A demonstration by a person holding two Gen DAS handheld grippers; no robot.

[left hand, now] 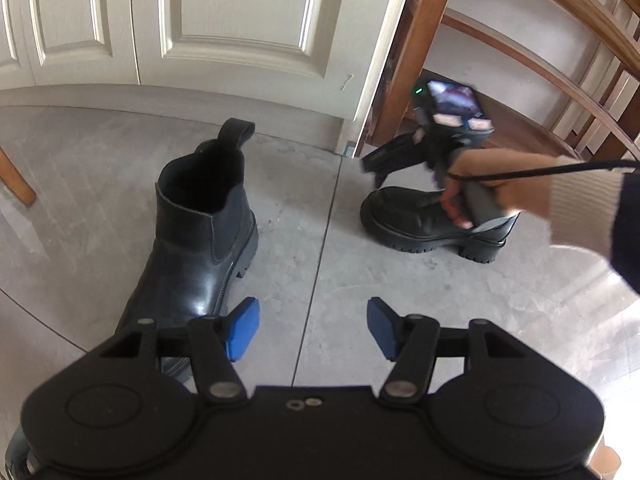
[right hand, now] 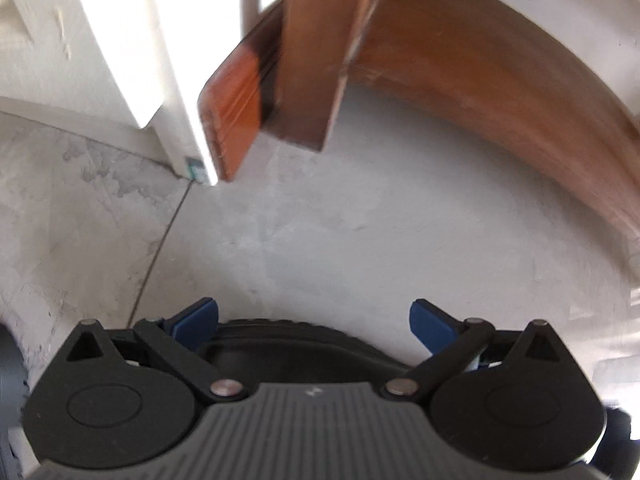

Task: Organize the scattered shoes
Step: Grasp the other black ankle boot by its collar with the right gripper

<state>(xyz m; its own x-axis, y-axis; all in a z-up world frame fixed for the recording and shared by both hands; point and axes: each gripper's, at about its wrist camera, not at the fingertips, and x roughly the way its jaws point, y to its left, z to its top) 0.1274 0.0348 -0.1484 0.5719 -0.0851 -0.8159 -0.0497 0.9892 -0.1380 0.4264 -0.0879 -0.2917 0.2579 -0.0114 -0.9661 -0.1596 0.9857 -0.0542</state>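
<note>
A grey stone-look floor is seen in both views, bounded at the back by a white panelled door and, to the right of that door, a brown wooden rack with curved rails.

Two black leather ankle boots with thick ridged soles are set on the floor in front of the door. The left boot is stood upright below the door, with its pull loop raised at the heel and its dark opening shown; its toe is hidden behind the left claw. The right boot is placed near the foot of the rack, just beside the door's edge, and its shaft is covered by a hand and the right claw, which is blurred in the left view.

The left claw is held over bare floor to the right of the left boot, its blue pads apart with nothing between them. The right claw is spread wide, with only a rounded black edge of the right boot seen between the pads; no contact is shown. The rack is smeared by blur in the right view.
</note>
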